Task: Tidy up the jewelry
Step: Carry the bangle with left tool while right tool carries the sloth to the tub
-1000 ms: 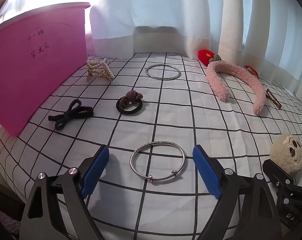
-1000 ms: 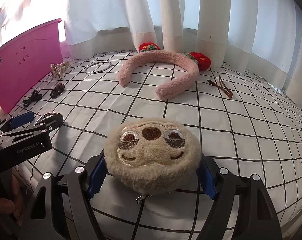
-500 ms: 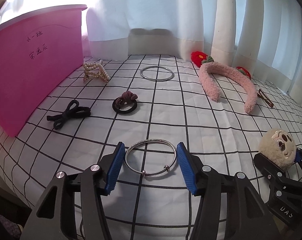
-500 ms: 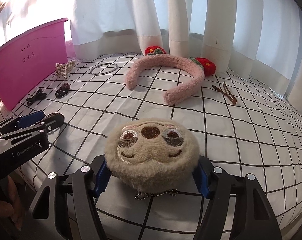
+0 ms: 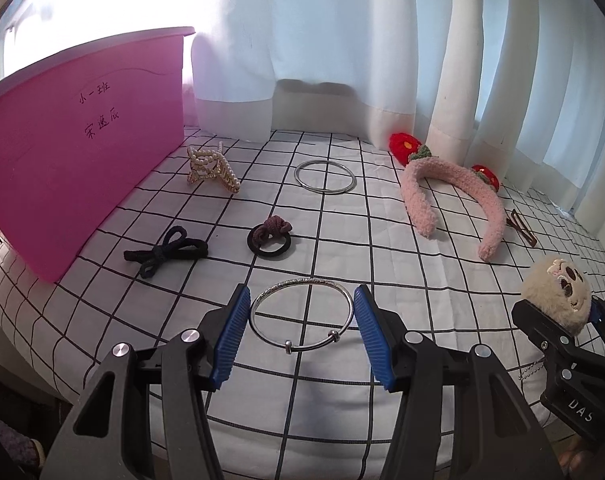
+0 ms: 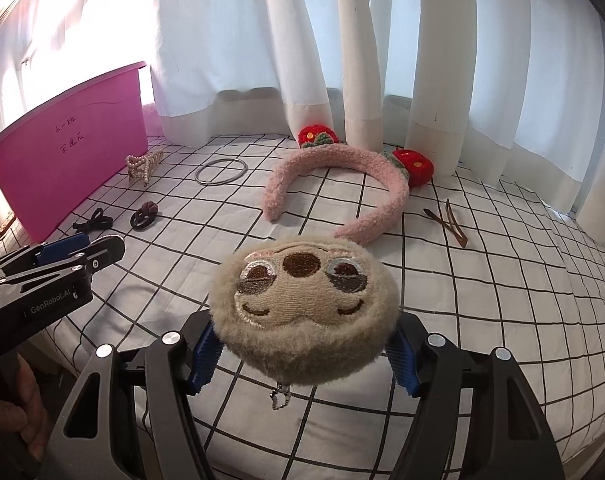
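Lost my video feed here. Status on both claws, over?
Left claw open, straddling silver bangle on checked cloth. Right claw shut on plush sloth charm. Nothing blocking the bangle.

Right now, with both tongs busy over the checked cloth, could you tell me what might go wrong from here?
1. The left tongs flank the thin silver bangle lying flat; closing could make it slide or pop free.
2. The right tongs hold the plush sloth charm by soft fur, so it might slip, and its dangling chain could snag.
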